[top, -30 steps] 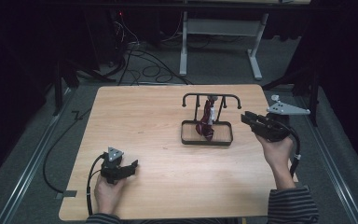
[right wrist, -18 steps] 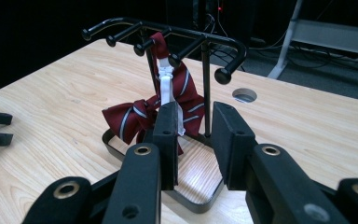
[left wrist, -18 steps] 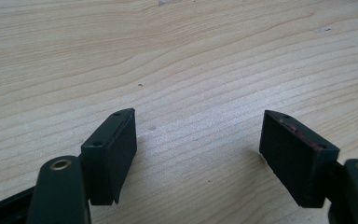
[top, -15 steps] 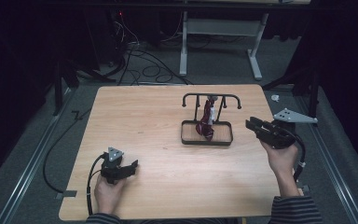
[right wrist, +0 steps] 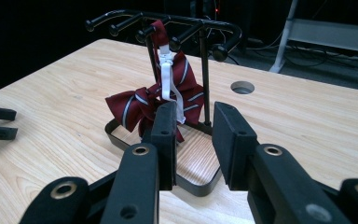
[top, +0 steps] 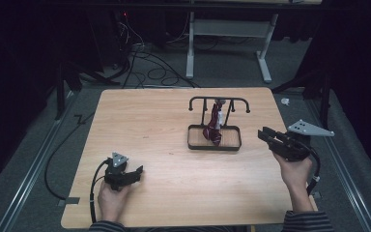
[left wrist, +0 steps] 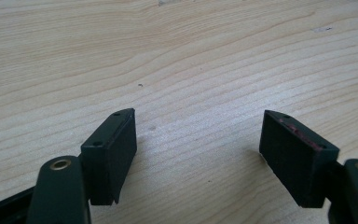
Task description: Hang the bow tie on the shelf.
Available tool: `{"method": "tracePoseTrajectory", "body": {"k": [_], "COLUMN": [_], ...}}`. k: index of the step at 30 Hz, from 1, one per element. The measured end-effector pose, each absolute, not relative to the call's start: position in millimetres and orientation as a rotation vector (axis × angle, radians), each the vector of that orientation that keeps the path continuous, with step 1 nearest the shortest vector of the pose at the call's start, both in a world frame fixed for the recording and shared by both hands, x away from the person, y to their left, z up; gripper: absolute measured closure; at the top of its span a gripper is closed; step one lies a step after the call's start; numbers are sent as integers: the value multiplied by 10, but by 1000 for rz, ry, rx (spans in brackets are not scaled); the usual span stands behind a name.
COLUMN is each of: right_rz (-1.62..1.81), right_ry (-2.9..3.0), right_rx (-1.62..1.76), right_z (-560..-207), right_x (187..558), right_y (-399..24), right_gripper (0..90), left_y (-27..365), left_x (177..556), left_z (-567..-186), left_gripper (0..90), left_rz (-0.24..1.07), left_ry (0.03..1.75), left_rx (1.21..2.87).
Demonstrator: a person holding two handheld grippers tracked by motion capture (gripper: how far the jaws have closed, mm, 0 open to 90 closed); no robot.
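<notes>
Right gripper view: unlabelled striped bow tie (right wrist: 151,105)

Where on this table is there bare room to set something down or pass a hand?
The wooden table is bare across its whole left half, from the far edge to the left gripper, and along the near edge between both hands. It is crowded only around the black rack with the striped bow tie, where the right gripper points.

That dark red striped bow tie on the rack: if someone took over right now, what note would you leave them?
Left gripper: open, holding nothing, low over the table at its near left.
Right gripper: jaws apart, just been opening, nothing between them, aimed at the rack from its right.
Bow tie: hangs by its white strap from a peg of the black rack, lower end in the rack's tray.
Done: tie is hung.
Left: hard to tell; possibly only backing away.
</notes>
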State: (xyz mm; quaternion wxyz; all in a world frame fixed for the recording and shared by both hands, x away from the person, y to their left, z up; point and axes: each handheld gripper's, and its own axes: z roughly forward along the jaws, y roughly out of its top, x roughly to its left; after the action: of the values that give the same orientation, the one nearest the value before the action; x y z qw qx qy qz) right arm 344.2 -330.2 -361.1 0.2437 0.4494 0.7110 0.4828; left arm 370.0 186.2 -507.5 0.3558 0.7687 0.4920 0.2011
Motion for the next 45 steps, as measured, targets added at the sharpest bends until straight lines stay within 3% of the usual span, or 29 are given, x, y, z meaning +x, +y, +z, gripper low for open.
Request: {"method": "tracePoseTrajectory", "body": {"k": [45], "right_rz": [1367], "right_ry": [1997], "right_rx": [1358], "right_z": [-4251], "right_x": [3349], "right_y": [-3186], "right_gripper": [714], "left_y": [1856], "left_x": [3698], "left_z": [-5076], "left_gripper": [278], "left_rz": [525], "left_ry": [1271], "left_rx": [1987]}}
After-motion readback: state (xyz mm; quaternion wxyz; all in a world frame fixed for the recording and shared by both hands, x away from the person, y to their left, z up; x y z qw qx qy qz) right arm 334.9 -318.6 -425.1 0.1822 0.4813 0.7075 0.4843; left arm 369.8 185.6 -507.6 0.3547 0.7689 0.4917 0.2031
